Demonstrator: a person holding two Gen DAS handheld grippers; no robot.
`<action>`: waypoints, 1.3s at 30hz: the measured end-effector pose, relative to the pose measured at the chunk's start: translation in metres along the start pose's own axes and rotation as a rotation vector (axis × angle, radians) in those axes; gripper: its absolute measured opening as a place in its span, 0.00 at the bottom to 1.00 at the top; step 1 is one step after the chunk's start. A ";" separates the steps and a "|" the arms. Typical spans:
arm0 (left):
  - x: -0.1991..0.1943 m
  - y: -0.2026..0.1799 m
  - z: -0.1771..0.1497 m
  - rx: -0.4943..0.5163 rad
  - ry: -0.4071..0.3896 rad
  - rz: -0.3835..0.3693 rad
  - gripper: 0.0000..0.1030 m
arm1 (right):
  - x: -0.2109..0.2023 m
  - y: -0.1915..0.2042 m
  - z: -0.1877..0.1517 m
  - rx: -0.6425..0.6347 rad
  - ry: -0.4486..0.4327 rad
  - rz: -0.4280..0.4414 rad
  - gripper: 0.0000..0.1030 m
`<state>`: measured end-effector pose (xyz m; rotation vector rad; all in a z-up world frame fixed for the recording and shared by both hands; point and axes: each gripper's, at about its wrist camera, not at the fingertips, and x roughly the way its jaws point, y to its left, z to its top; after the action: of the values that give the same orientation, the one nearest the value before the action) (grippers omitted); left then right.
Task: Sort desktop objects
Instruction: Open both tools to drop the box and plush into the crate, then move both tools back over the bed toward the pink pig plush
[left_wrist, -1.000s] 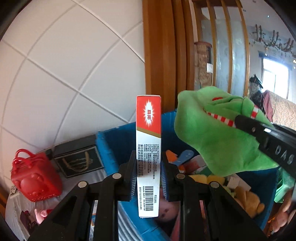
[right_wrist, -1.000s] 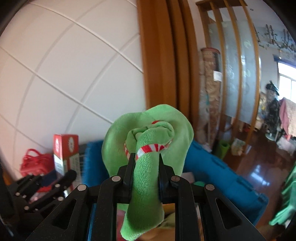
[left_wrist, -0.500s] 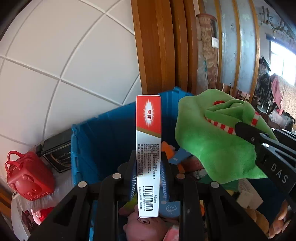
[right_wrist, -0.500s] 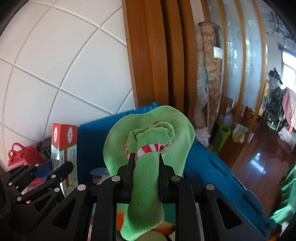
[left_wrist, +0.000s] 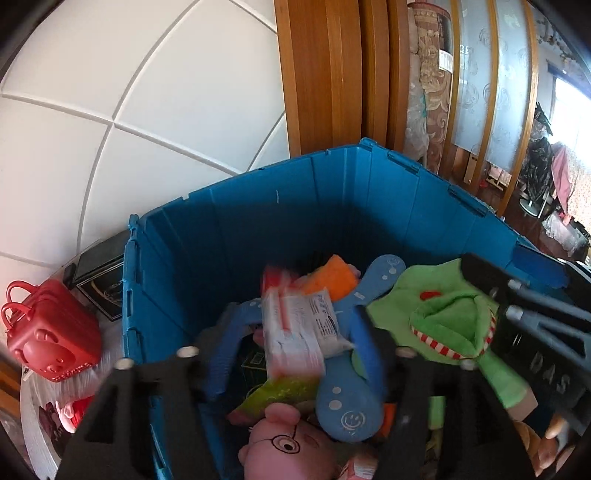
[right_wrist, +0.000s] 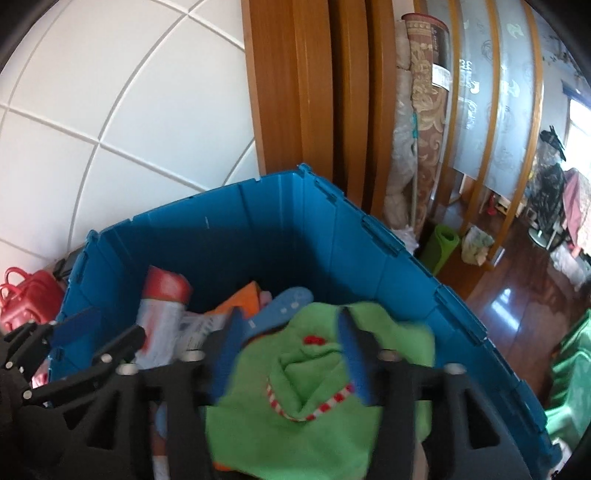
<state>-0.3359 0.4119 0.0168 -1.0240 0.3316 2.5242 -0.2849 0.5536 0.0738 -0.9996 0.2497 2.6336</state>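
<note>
My left gripper (left_wrist: 295, 350) is open above the blue bin (left_wrist: 258, 221). The red-and-white box (left_wrist: 295, 332) is loose between its spread fingers, tilted and blurred, over the toys in the bin. My right gripper (right_wrist: 291, 350) is open too. The green cloth with a red-and-white striped trim (right_wrist: 314, 391) sits loose between its spread fingers, over the bin (right_wrist: 332, 236). The cloth also shows in the left wrist view (left_wrist: 443, 325), with the right gripper beside it. The box shows in the right wrist view (right_wrist: 162, 317).
The bin holds a pink plush pig (left_wrist: 288, 446), a blue smiley paddle (left_wrist: 343, 410), an orange item (left_wrist: 328, 277) and other toys. A red toy suitcase (left_wrist: 48, 332) and a dark framed box (left_wrist: 99, 284) stand left of the bin. White wall panels and a wooden door frame rise behind.
Both grippers have tipped down over the bin and opened. The box and the green cloth, gripped upright before, have come loose between the fingers.
</note>
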 end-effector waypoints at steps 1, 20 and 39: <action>-0.001 0.000 0.000 -0.001 -0.006 0.000 0.64 | -0.001 0.001 -0.001 -0.002 -0.002 -0.002 0.78; -0.067 0.033 -0.004 -0.039 -0.115 -0.041 0.74 | -0.071 0.013 0.001 0.039 -0.079 0.029 1.00; -0.147 0.151 -0.129 -0.116 -0.203 0.065 0.74 | -0.164 0.129 -0.070 -0.114 -0.187 0.180 1.00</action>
<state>-0.2274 0.1913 0.0400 -0.7999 0.1638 2.7047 -0.1707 0.3765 0.1381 -0.7896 0.1536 2.9113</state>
